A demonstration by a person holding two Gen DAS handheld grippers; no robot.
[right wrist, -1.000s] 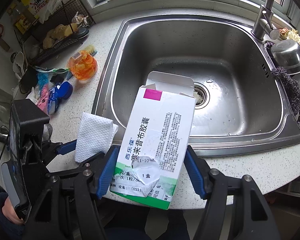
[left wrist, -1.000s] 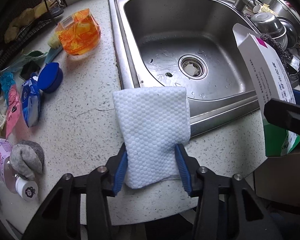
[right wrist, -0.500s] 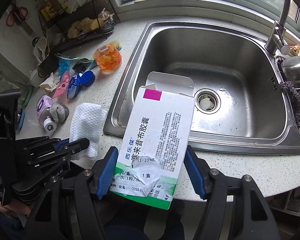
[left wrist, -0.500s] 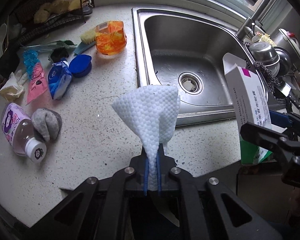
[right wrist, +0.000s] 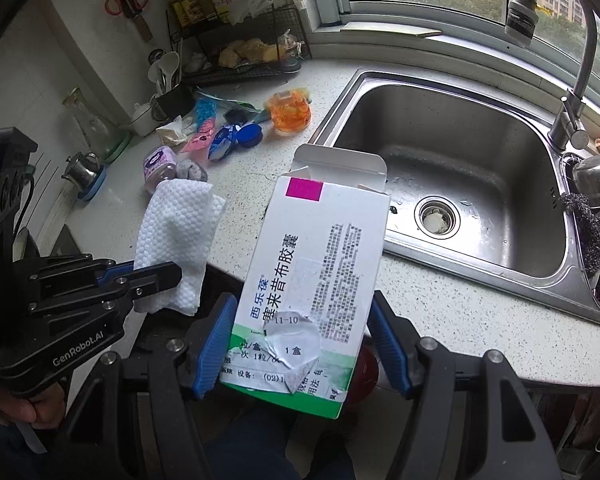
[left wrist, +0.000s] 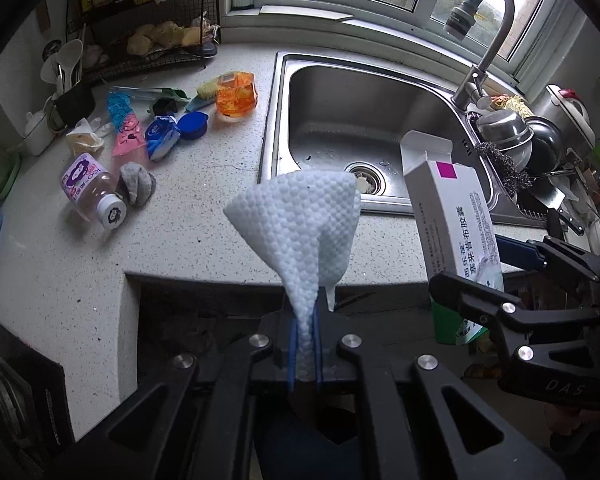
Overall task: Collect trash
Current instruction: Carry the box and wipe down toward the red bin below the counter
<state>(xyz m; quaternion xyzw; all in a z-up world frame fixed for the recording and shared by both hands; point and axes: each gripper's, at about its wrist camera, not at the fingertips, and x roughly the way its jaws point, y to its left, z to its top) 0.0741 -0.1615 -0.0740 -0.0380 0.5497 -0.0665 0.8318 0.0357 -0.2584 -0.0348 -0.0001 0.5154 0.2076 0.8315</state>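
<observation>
Wipe [left wrist: 300,224] now pinched, lifted off counter [left wrist: 204,236] (box [right wrist: 312,280] too).

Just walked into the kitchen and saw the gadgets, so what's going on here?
A person is collecting trash with a handheld gripper in each hand. The left gripper is shut on a white wipe, pinched into a fan shape. The right gripper holds an opened medicine box by its sides. Both are held off the countertop in front of the sink. More litter, including a small bottle and wrappers, lies on the counter.
</observation>
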